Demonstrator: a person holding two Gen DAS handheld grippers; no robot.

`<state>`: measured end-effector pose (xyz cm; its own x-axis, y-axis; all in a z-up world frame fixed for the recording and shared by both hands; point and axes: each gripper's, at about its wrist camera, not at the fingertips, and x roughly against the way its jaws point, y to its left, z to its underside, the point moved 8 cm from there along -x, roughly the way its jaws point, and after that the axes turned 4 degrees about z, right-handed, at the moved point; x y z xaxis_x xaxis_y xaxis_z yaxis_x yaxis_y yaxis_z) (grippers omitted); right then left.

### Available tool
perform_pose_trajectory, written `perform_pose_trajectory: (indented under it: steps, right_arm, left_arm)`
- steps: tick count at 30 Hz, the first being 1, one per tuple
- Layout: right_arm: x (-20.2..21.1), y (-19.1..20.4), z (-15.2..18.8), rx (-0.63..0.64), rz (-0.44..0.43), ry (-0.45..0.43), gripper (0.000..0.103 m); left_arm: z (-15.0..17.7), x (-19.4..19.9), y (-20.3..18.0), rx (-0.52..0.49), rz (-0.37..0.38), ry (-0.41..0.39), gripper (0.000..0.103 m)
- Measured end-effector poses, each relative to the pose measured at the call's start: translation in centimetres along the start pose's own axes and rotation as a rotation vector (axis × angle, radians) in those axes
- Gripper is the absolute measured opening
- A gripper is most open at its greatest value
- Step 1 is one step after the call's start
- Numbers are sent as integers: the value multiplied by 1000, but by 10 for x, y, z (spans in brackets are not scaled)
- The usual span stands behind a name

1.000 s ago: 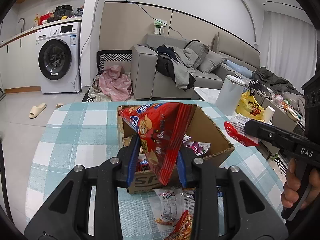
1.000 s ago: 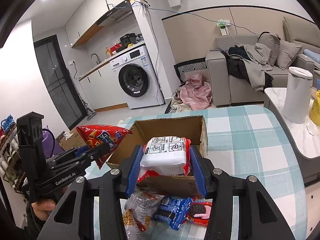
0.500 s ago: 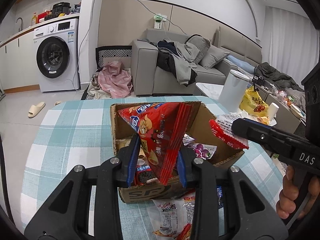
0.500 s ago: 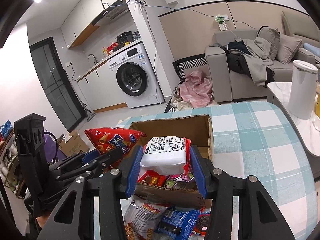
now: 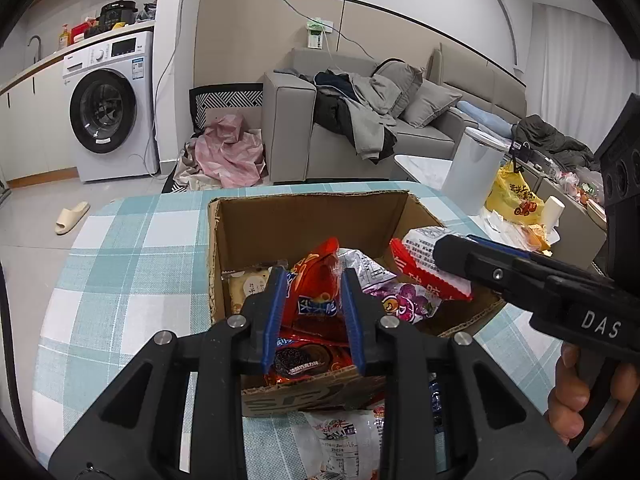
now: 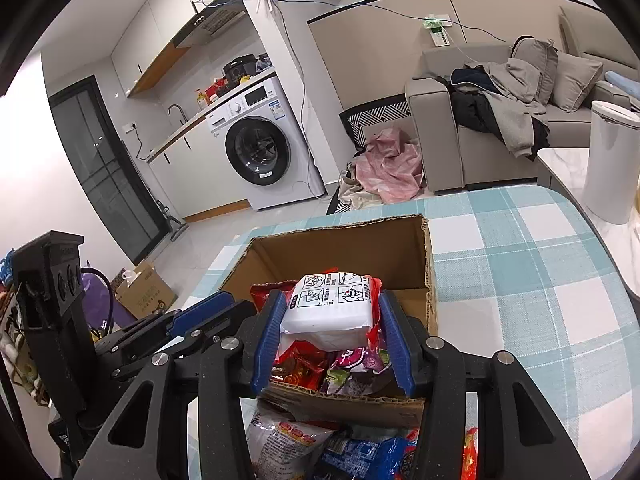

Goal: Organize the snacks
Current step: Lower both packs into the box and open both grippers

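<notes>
An open cardboard box (image 5: 304,216) (image 6: 360,248) stands on the checked table, with several snack packets inside. My left gripper (image 5: 314,280) is shut on a red snack bag (image 5: 318,280), which hangs down into the box. My right gripper (image 6: 330,304) is shut on a white and red packet (image 6: 330,304) over the box's near side. In the left wrist view, the right gripper (image 5: 456,252) enters from the right with that packet (image 5: 420,252) above the box's right edge. In the right wrist view the left gripper (image 6: 208,312) reaches in from the left.
Loose packets lie on the teal checked tablecloth (image 5: 132,264) in front of the box (image 5: 344,440) (image 6: 360,452). A white bin (image 5: 472,168) and a yellow bag (image 5: 512,196) stand to the right. Beyond are a sofa (image 5: 360,120) and a washing machine (image 5: 108,108).
Both grippers moved forward and down over the box. The red bag, earlier above the box rim, now hangs inside it. The white and red packet came over the box's near side.
</notes>
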<state>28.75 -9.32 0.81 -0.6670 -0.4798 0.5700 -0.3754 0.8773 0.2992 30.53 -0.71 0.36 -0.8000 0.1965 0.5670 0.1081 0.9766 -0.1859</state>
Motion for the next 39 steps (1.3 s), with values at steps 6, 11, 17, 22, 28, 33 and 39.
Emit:
perform_pose_trajectory:
  steps: [6,11,17,22,28,33,39]
  right_arm:
    - [-4,-5,-2,-22,-1,-1,54]
    - [5,-8,-3,4,21,-22,54]
    - [24,-15,5,21,35,-5,73]
    - [41,-19,22,15,28,6,100]
    - [53,-18,38,43,30,2,102]
    - [62,-15,45,69,31,-13,102]
    - [69,-10,56,123,42,-10,103]
  left_arm:
    - [2,-2,3,17,1,9,25]
    - [6,4,4,18,1,16,26]
    - [16,17,9,28,-27,20,59]
    - [26,36,7,30,-26,7,86]
    - [37,59,2,36,-11,3,98]
    - [43,81,-2,10,-36,-29,102]
    - [55,98,-2,20,-28,-38,102]
